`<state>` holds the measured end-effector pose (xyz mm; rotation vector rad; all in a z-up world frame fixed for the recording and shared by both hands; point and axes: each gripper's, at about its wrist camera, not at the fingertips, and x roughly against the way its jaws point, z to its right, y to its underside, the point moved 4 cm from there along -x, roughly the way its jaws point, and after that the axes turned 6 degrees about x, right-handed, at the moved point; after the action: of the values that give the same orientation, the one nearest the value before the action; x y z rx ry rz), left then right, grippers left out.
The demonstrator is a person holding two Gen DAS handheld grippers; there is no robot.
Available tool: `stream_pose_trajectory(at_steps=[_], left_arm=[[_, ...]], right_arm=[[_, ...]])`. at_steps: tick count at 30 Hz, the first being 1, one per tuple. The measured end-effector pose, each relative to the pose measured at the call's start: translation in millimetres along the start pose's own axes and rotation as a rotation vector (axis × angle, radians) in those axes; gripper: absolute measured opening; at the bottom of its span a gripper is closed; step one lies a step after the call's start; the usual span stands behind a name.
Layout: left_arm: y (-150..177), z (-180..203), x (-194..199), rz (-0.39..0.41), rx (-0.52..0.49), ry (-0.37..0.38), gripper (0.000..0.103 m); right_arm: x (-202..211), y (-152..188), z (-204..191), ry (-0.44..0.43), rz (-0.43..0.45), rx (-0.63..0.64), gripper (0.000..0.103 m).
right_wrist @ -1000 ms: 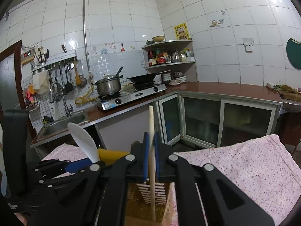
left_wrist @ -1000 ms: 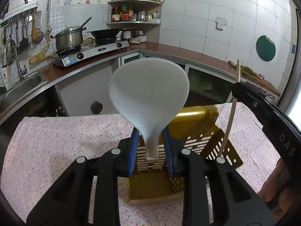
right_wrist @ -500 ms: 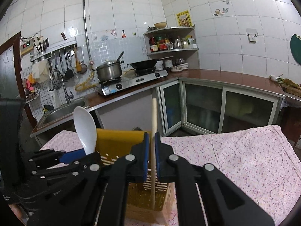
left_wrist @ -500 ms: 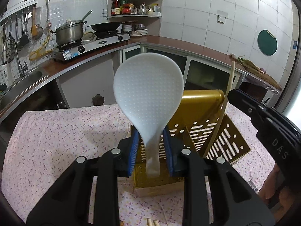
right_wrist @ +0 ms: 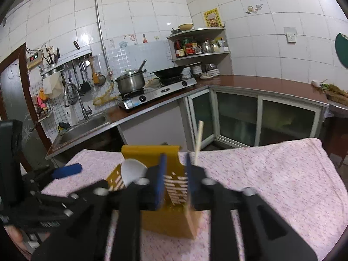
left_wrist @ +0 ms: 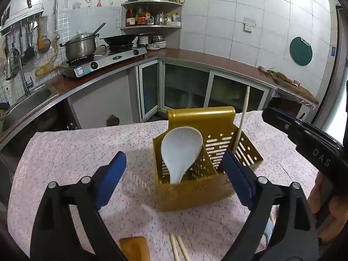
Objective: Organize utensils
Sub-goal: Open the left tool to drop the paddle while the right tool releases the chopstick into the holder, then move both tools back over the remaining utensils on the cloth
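A gold slotted utensil holder [left_wrist: 208, 187] [right_wrist: 141, 152] stands on the flowered tablecloth. A white rice paddle [left_wrist: 180, 150] [right_wrist: 132, 171] stands in its left compartment, free of any pad. A single wooden chopstick [left_wrist: 242, 117] [right_wrist: 199, 139] leans in the right compartment. My left gripper [left_wrist: 174, 163] is opening, its jaws wide apart just in front of the holder and gripping nothing. My right gripper [right_wrist: 175, 169] is opening too; the chopstick stands just right of its right finger, not between the pads. The right gripper [left_wrist: 304, 139] also shows beside the holder.
Two loose chopsticks [left_wrist: 178, 248] and a wooden utensil [left_wrist: 134, 248] lie on the cloth [left_wrist: 65, 152] near the front edge. A hand [left_wrist: 322, 198] holds the right gripper. Behind the table runs a counter with sink [right_wrist: 84, 126] and stove [right_wrist: 156, 91].
Both grippers opened. The left let go of the paddle, which now stands lower in the holder; the right released the chopstick. Both pulled back from the holder.
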<state>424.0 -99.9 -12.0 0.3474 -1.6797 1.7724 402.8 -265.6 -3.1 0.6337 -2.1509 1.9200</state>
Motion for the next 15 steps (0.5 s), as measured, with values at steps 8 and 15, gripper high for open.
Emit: stream_pose_trajectory(at_steps=[8,15], left_arm=[[17.7,-24.5,32.7,-0.069,0.03,-0.079,0.098],[51.7,-32.1,32.8,-0.183,0.062,-0.093,0.098]], right_arm=[[37.6,35.6,13.4,0.056,-0.108,0.014,0.046],[36.7,82.8,17.7,0.114,-0.291,0.052,0.046]])
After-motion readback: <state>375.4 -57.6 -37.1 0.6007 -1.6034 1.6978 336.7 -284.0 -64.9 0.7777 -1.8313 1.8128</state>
